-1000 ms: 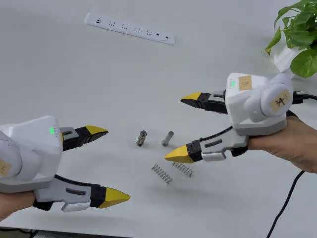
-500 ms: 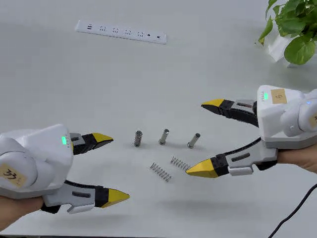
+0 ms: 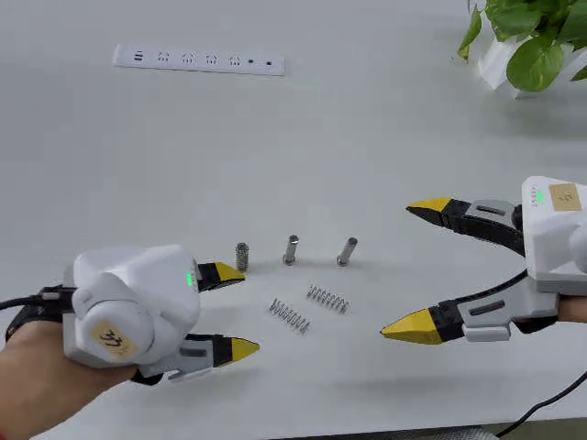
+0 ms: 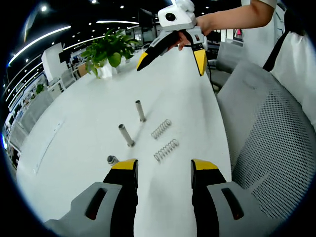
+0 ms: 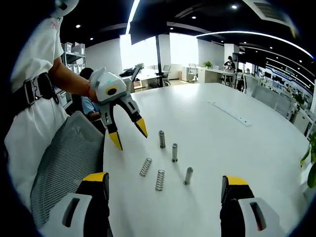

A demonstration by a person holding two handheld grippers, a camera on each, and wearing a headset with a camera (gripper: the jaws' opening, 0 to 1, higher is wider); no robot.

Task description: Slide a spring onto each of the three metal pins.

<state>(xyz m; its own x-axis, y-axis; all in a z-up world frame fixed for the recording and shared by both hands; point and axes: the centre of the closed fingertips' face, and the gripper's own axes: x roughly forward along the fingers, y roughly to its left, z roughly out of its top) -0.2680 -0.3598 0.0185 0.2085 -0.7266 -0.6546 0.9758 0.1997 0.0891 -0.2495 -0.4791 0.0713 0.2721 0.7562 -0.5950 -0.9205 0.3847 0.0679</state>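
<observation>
We see three pins (image 3: 291, 249) upright in a row on the worktop (image 3: 183, 165). The left pin (image 3: 242, 256) wears a spring, and two loose springs (image 3: 289, 315) lie just beside them. Our right tongs (image 3: 395, 270), spread wide, have drawn back rightward. Our left tongs (image 3: 249, 312), jaws apart, have come nearer that pin.

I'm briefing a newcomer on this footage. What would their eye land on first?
Two yellow-tipped grippers, the left gripper and the right gripper, both open, flank a row of three pins at centre. The leftmost pin already wears a spring; the middle pin and right pin are bare. Two loose springs lie nearer the person.
</observation>
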